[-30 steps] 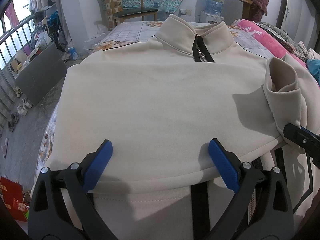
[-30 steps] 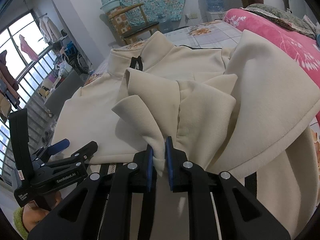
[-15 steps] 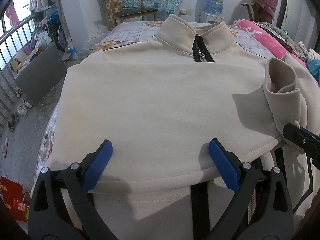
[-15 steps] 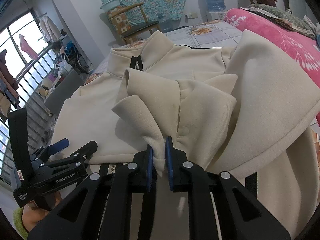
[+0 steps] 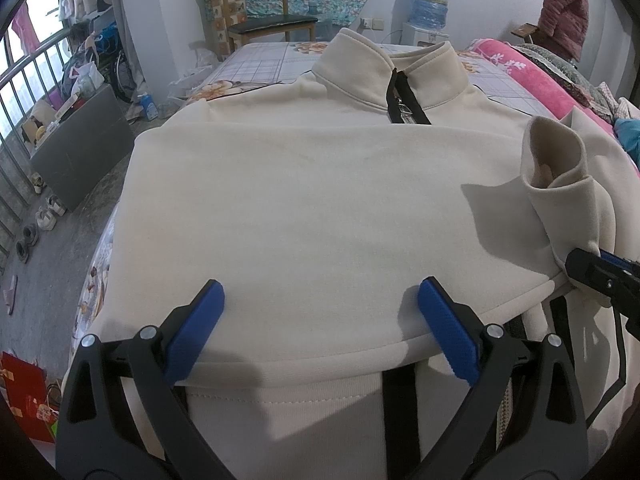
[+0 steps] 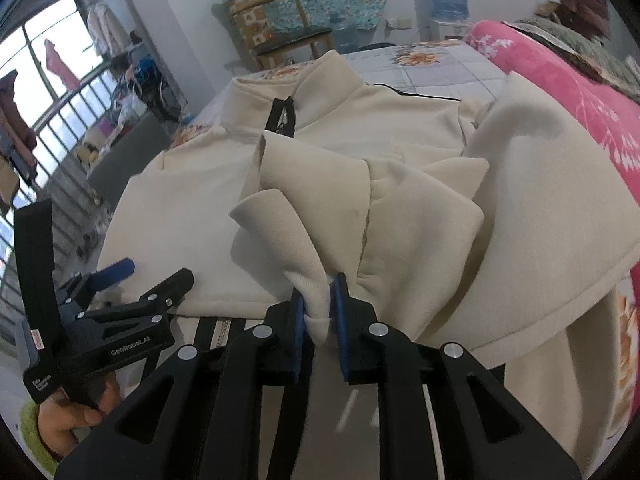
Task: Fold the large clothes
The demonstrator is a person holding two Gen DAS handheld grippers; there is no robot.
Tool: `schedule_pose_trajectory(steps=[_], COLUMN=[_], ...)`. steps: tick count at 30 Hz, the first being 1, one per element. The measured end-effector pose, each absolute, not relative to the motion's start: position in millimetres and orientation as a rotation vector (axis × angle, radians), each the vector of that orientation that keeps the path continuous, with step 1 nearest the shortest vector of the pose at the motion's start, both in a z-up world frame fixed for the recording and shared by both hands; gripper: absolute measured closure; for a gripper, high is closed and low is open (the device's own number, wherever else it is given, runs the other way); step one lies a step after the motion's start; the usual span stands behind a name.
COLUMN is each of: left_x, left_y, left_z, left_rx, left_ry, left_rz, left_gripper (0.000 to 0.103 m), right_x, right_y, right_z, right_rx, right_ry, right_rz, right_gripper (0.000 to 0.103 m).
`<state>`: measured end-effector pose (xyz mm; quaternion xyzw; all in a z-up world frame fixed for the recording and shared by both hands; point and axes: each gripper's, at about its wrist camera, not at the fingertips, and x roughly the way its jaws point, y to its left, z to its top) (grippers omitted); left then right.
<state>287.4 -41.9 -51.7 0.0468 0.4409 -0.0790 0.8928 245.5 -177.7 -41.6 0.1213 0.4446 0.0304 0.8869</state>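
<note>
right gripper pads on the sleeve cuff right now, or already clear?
Cannot tell. In the right wrist view the sleeve cuff sits between the right gripper pads; the jaws have just been opening, and motion blur hides any gap.

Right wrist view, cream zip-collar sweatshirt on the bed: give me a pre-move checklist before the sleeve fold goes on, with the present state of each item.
1. Left gripper open and holding nothing: ok; its blue pads stand wide apart over the folded panel.
2. Sleeve between the right gripper pads: ok, but the jaws have just been opening, with a gap showing beside the cloth.
3. Firm hold on the sleeve: not ok.
4. Left side of the sweatshirt folded flat: ok.
5. Collar and zipper facing up: ok.
6. Right side laid flat: not ok; it is bunched and raised.
</note>
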Motion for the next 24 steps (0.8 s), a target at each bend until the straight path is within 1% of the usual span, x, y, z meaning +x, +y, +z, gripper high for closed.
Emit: schedule_pose_trajectory(steps=[2, 4, 5, 12, 17, 24], left_x=[287, 288, 287, 288, 287, 288], left_y=[-42, -42, -42, -42, -42, -42], left_z=[-52, -52, -52, -52, -52, -52], left_rx=[0.097, 0.097, 0.097, 0.097, 0.097, 0.097], left_ry=[0.915, 0.915, 0.915, 0.914, 0.914, 0.914], left_rz=[-0.164, -0.164, -0.164, -0.163, -0.163, -0.164], left_gripper=[0.009, 0.009, 0.009, 0.008, 0.008, 0.008], right_x=[245, 245, 244, 243, 249, 256], right_y=[-175, -173, -171, -157, -142, -125], right_z=[-37, -32, -30, -15, -13, -16], right_rx=[0.221, 0.191, 0.174, 0.056, -0.061, -0.154], right_ry=[0.938, 0.942, 0.940, 0.937, 0.940, 0.945], right_rz=[0.079, 0.082, 0.080, 0.109, 0.144, 0.185], right_gripper=[0.079, 0.062, 0.060, 0.059, 0.059, 0.059])
